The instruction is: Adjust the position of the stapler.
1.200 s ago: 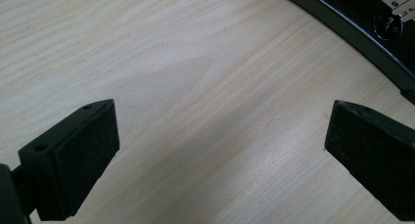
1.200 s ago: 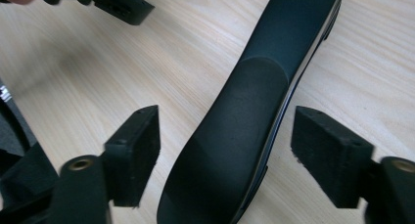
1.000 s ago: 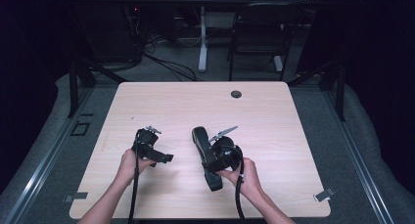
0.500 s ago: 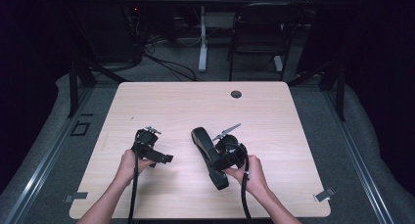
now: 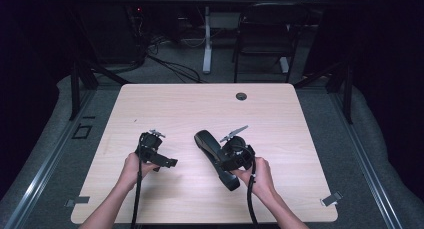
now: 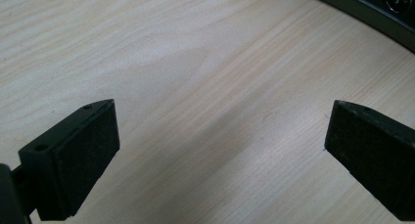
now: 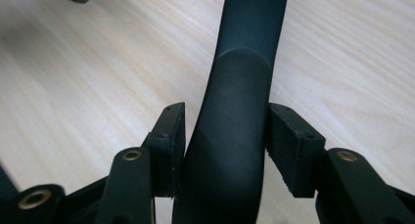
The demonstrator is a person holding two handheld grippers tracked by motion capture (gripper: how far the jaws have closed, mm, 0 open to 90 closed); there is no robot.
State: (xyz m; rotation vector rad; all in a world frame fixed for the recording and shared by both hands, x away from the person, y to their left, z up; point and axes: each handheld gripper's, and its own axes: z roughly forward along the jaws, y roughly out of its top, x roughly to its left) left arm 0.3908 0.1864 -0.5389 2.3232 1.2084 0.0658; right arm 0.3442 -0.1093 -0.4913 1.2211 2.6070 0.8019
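Black curved handset (image 5: 216,158) lying on pale wood surface (image 5: 300,139), right of centre, clamped mid-body between right tongs (image 7: 226,136). Left tongs (image 6: 220,150) spread wide, empty, hovering over bare wood near handset rim. Step in hand, by judgement: grip secured, lift pending. Next move: raise steadily, keeping pinch firm against slip.

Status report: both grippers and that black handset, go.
Right gripper shut on handset. Left gripper open, empty, over bare table. Nothing in the way.
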